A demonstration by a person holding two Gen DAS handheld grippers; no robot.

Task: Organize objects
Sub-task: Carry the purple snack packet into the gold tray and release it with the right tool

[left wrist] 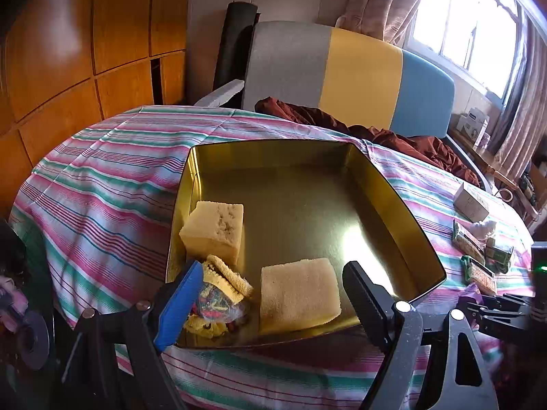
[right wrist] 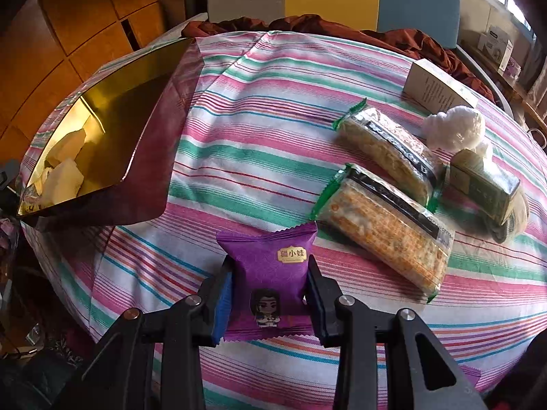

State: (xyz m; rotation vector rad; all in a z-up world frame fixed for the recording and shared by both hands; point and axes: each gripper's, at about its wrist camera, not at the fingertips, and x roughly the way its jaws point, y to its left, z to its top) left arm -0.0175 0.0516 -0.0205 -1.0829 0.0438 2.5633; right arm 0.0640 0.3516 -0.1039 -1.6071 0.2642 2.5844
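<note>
A gold-lined rectangular metal tin [left wrist: 301, 157] sits on the striped bed, sponges inside. The left gripper [left wrist: 270, 294] hangs spread and empty over it; the right gripper [right wrist: 270, 290] pinches a purple foil snack packet [right wrist: 270, 266], probably next bound for the tin.

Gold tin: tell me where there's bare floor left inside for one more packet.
The gold tin is bare across its far half and right side, beyond the thick sponge and flat sponge. Its near-left corner is crowded: both sponges, a yellow cloth and a small bag.
</note>
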